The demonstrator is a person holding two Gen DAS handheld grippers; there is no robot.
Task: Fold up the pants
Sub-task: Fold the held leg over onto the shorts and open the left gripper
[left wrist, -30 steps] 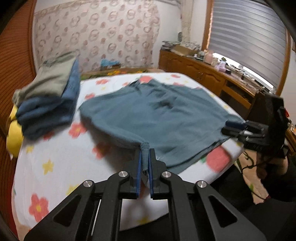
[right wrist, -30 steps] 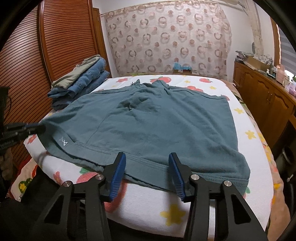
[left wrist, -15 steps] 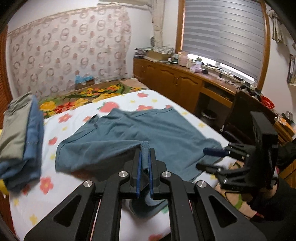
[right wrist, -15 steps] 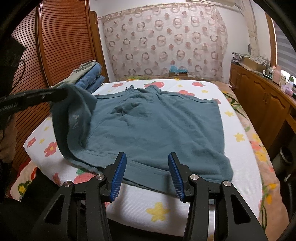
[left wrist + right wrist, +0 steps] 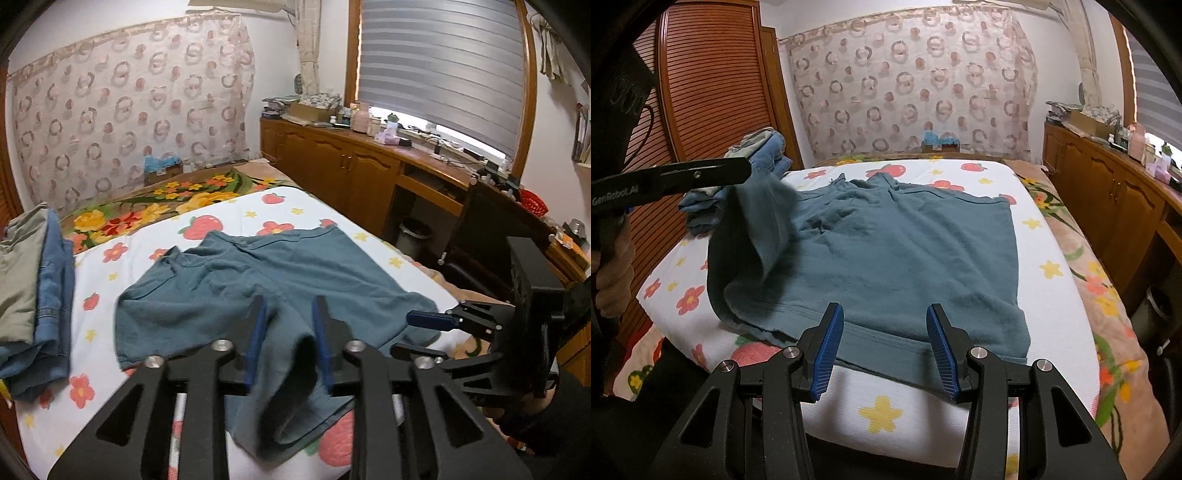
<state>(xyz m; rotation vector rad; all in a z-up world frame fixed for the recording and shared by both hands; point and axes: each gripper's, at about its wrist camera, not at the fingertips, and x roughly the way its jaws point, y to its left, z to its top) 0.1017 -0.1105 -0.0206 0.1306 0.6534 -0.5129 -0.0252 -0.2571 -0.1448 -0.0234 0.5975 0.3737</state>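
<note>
Teal pants point(image 5: 229, 284) lie spread on the flowered bed sheet point(image 5: 92, 321). My left gripper point(image 5: 289, 301) hangs above their near edge, and its jaws are opening. A raised fold of the teal cloth sags between the fingers, and the pads do not press it. In the right wrist view that raised corner point(image 5: 768, 221) droops, blurred, from the left gripper point(image 5: 742, 171) over the rest of the pants point(image 5: 905, 251). My right gripper point(image 5: 884, 310) stands open just above the near hem, with nothing gripped. It also shows at the right point(image 5: 404, 332).
A stack of folded clothes point(image 5: 33, 288) lies at the bed's far left point(image 5: 764, 155). Wooden cabinets point(image 5: 332, 166) run along the right side. A slatted wooden door point(image 5: 713, 92) stands to the left. A hand point(image 5: 613, 266) holds the left gripper.
My left gripper, shut on the pants' left corner, lifted it and carried it to the right over the pants. Its jaws have now parted and the cloth sags. The right gripper stayed put.
</note>
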